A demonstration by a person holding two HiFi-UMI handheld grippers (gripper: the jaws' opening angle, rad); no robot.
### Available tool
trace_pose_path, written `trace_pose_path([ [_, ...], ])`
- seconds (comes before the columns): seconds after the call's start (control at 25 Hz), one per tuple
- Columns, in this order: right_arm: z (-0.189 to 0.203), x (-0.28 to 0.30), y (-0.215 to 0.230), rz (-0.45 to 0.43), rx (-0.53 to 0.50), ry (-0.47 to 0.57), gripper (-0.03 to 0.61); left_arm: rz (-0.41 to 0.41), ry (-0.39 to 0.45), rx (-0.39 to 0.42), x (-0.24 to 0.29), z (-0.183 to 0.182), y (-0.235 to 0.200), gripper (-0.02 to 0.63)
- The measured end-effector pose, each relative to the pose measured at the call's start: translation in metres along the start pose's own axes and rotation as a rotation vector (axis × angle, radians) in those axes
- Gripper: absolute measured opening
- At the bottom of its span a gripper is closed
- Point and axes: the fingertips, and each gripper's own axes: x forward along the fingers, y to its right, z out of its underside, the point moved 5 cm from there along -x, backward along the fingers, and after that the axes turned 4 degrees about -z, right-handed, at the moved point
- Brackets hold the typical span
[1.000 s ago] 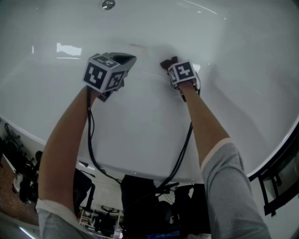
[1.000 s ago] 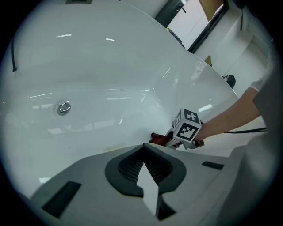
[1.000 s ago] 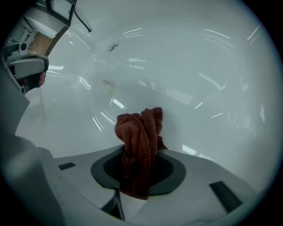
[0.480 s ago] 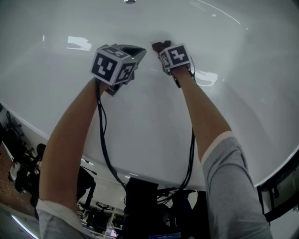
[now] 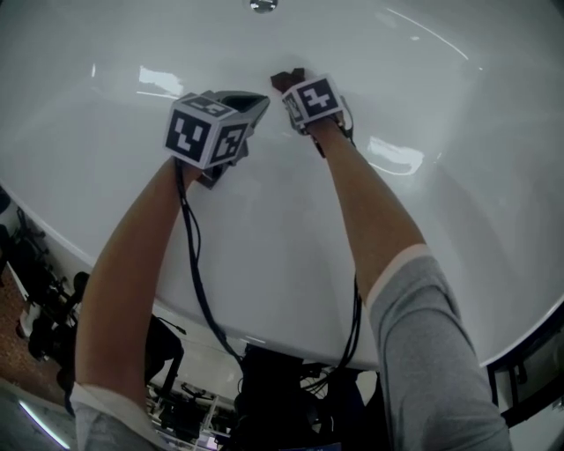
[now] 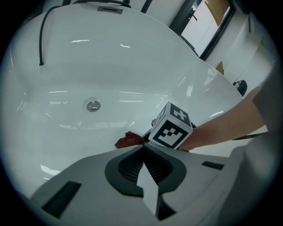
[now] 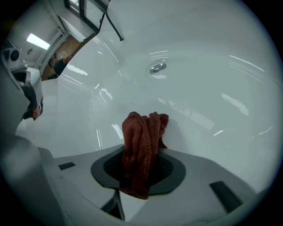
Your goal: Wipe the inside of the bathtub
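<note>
Bathtub (image 5: 458, 229) wall glossy: right gripper (image 5: 289, 84) clamps red cloth (image 7: 143, 132), left gripper (image 6: 142, 148) closed, empty. Press flat, overlap strokes.

Premises appear to be an indoor workshop or test space. A glossy white bathtub (image 5: 264, 255) with a round chrome drain (image 6: 93, 105) stands free. Black-framed glazing (image 6: 208, 31) and cluttered dark equipment (image 5: 40, 308) lie beyond its rim.

Bathtub (image 5: 458, 176): lay around both grippers.
Drain (image 5: 263, 5): sat beyond both grippers, well apart.
Left gripper (image 5: 254, 102): hung just left of the right gripper (image 5: 289, 84).
Cloth (image 7: 142, 132): sat between the right gripper's jaws, far end against the bathtub.
</note>
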Motion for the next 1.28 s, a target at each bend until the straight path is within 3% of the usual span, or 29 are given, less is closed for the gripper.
trace_pose_path([
  [0.24, 0.036, -0.046, 0.047, 0.126, 0.166, 0.002, 0.12, 0.028, -0.001, -0.024, 0.0, 0.0, 0.008, 0.008],
  [0.48, 0.094, -0.102, 0.103, 0.261, 0.255, 0.031, 0.12, 0.045, 0.007, -0.019, 0.006, -0.008, 0.018, 0.008],
  [0.6, 0.089, -0.101, 0.093, 0.34, 0.293, 0.057, 0.12, 0.046, 0.019, -0.013, 0.001, -0.01, 0.016, 0.008],
  [0.72, 0.071, -0.073, 0.057, 0.312, 0.238, 0.042, 0.121, 0.04, 0.023, -0.022, -0.003, -0.006, 0.008, 0.008],
  [0.96, 0.036, -0.026, 0.008, 0.14, 0.13, -0.002, 0.121, 0.036, 0.034, -0.047, 0.006, 0.0, 0.004, 0.008],
  [1.16, 0.058, -0.049, 0.035, 0.29, 0.108, -0.072, 0.121, 0.045, 0.023, -0.055, 0.005, 0.002, 0.012, 0.008],
  [1.28, 0.084, -0.07, 0.045, 0.228, 0.215, -0.024, 0.121, 0.062, 0.039, -0.04, 0.001, -0.007, 0.021, 0.008],
])
